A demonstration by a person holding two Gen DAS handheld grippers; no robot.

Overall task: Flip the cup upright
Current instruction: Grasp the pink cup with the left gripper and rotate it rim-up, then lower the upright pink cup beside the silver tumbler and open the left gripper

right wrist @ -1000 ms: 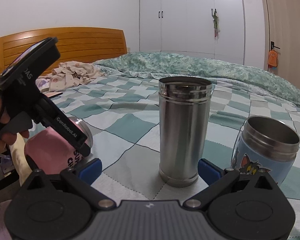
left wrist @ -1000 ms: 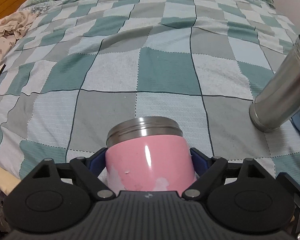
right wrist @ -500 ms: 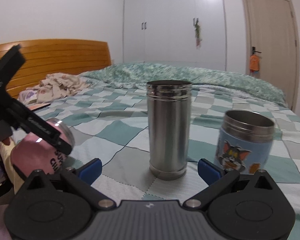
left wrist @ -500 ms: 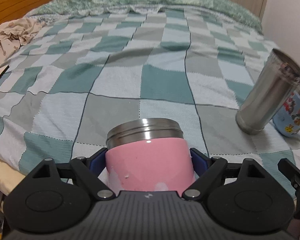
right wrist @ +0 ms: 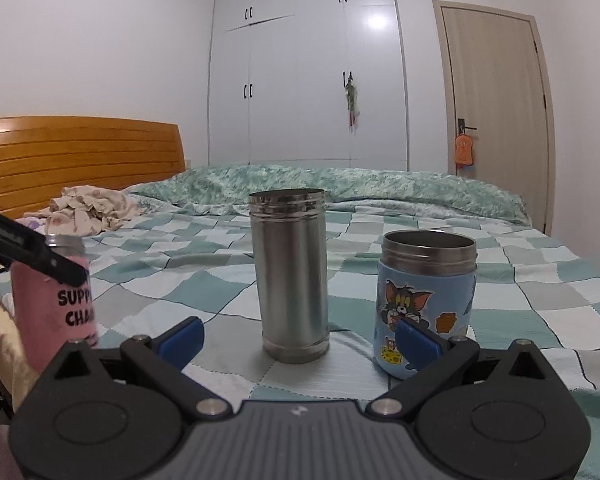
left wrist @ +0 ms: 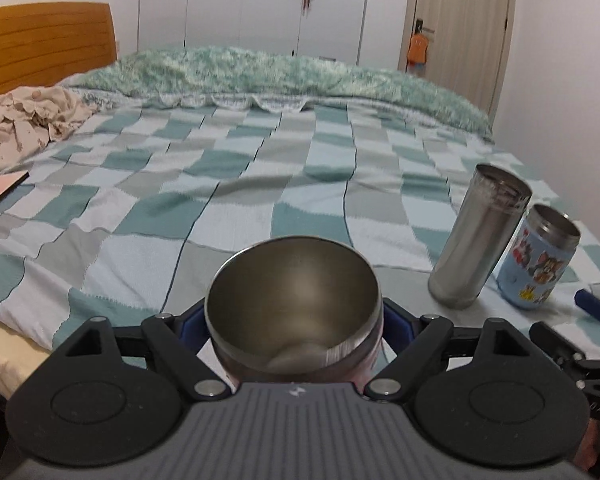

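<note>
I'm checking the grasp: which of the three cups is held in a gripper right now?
The pink cup, clamped in the left gripper at the bed's edge. The steel cup and blue cartoon cup stand free on the checked blanket.

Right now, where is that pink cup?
The pink cup is clamped in the left gripper at the bed's near edge, left of the tall steel tumbler in the right wrist view.
</note>
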